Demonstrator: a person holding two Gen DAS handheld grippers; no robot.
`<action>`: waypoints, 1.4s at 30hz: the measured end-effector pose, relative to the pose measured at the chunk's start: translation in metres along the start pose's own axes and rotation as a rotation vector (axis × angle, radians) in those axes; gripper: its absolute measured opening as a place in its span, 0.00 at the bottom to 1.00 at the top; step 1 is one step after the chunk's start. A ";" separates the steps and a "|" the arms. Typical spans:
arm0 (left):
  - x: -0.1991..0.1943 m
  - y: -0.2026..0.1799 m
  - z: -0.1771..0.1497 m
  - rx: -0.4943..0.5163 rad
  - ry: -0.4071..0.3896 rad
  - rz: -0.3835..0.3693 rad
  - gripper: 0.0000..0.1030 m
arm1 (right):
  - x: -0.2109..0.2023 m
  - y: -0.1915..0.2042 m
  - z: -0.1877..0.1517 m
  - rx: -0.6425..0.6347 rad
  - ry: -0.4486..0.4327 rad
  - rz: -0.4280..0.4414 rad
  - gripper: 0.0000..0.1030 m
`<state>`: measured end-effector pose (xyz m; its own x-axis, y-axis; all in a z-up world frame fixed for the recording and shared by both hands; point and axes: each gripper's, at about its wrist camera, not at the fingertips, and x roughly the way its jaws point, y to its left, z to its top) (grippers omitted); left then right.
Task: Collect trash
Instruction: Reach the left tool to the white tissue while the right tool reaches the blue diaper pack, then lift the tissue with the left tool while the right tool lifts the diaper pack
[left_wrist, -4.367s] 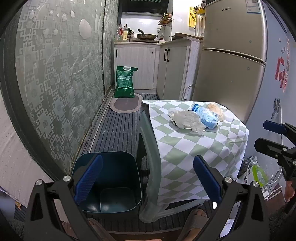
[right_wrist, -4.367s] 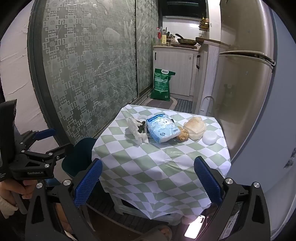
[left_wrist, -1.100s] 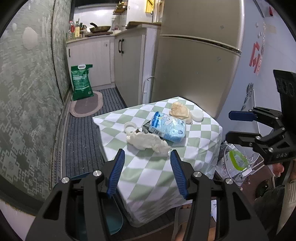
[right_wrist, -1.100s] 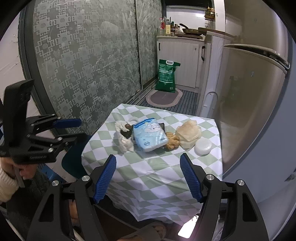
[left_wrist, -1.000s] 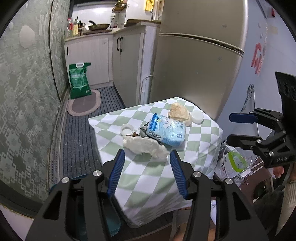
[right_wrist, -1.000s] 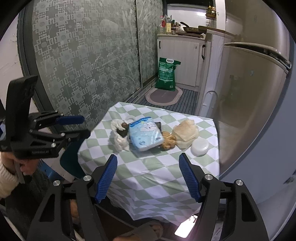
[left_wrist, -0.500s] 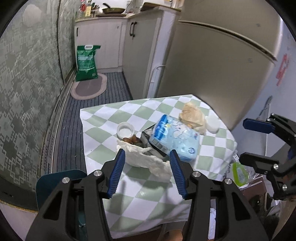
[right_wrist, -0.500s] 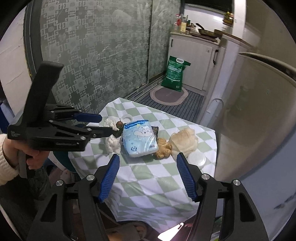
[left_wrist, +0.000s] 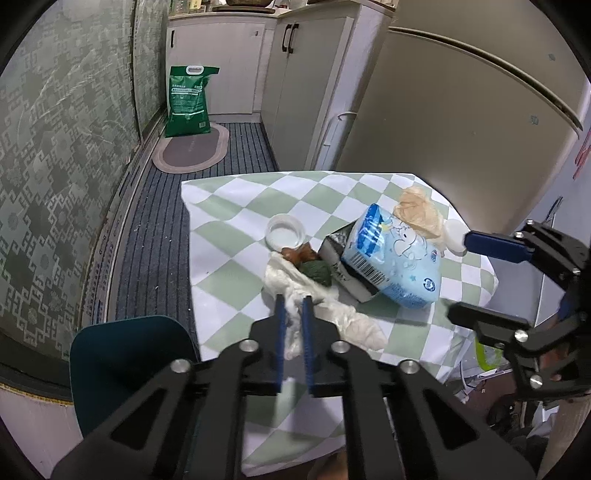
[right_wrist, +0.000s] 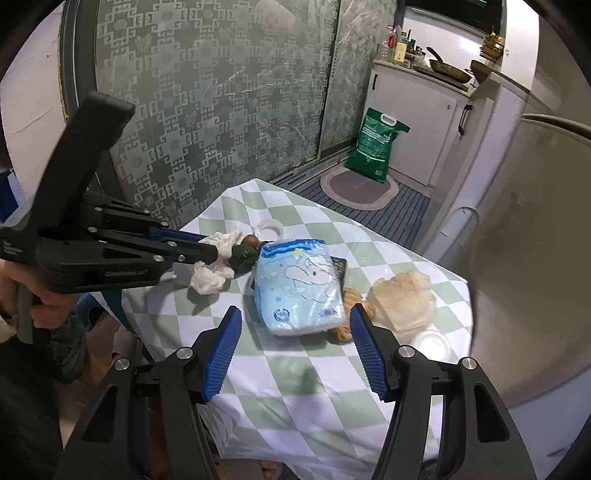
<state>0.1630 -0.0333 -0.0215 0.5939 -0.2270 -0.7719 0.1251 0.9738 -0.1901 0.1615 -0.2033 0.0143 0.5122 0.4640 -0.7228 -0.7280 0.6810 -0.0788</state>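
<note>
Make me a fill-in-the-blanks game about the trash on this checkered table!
1. The left gripper has just closed on the crumpled white ____.
2. The right gripper is ____ and holds nothing.
3. The light blue packet lies on the checkered ____.
4. On the floor beside the table stands a dark teal ____.

Missing words: tissue; open; table; bin
</note>
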 end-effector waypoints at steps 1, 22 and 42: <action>-0.001 0.001 -0.001 0.003 -0.001 -0.001 0.07 | 0.002 0.000 0.000 0.005 -0.008 -0.003 0.60; -0.055 0.024 -0.019 0.030 -0.085 -0.071 0.05 | 0.038 0.002 0.017 0.015 -0.018 -0.023 0.74; -0.086 0.079 -0.035 0.006 -0.123 -0.012 0.05 | 0.052 0.005 0.028 0.038 0.032 -0.058 0.48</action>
<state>0.0938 0.0625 0.0086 0.6850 -0.2357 -0.6893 0.1373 0.9710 -0.1956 0.1970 -0.1596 -0.0051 0.5378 0.4051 -0.7393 -0.6795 0.7274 -0.0957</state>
